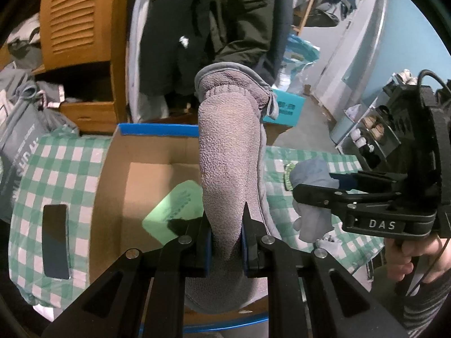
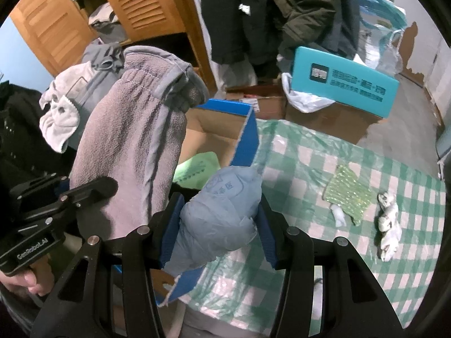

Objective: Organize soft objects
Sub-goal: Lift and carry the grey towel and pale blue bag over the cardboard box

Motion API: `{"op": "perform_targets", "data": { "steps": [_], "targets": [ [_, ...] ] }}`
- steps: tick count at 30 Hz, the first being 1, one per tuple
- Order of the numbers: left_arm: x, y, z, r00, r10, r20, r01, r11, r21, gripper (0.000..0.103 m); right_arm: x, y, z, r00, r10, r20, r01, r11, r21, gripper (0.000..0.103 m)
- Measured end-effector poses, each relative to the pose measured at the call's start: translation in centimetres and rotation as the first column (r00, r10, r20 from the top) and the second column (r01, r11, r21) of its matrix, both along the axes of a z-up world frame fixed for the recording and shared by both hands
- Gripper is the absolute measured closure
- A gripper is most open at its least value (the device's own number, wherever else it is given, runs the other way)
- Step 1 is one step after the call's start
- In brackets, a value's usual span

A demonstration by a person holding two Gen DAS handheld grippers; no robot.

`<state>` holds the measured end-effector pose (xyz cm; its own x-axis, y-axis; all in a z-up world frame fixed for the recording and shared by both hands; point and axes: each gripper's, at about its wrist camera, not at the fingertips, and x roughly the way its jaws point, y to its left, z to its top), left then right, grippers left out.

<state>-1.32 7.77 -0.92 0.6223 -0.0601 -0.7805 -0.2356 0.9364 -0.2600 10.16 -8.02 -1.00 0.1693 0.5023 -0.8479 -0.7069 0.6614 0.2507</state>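
My left gripper is shut on a grey fleece cloth, which stands up from the jaws over an open cardboard box with a blue rim. A pale green flat item lies inside the box. In the right wrist view my right gripper is shut on a light blue soft bundle, held over the box's right flap. The left gripper and its fleece cloth show at the left there. The right gripper appears at the right of the left wrist view, beside the box.
The green-checked tablecloth bears a sparkly green pouch and a white balled sock. A dark phone lies left of the box. Behind stand a teal carton, a wooden louvred cabinet and hanging dark coats.
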Motion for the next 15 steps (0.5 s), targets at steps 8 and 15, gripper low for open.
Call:
{"op": "perform_targets", "data": {
  "steps": [8,15],
  "targets": [
    [-0.7,2.8,-1.4,0.998,0.058,-0.039,-0.058,0.998,-0.004,0.088,-1.2,3.2,-0.9,0.998,0.062,-0.011,-0.063,0.998,-0.025,0.053],
    [-0.9,4.4,-3.0,0.993,0.083,-0.081,-0.083,0.997,-0.004,0.087,-2.3,5.9,-2.0,0.992,0.123,-0.025,-0.124,0.991,-0.051,0.053]
  ]
}}
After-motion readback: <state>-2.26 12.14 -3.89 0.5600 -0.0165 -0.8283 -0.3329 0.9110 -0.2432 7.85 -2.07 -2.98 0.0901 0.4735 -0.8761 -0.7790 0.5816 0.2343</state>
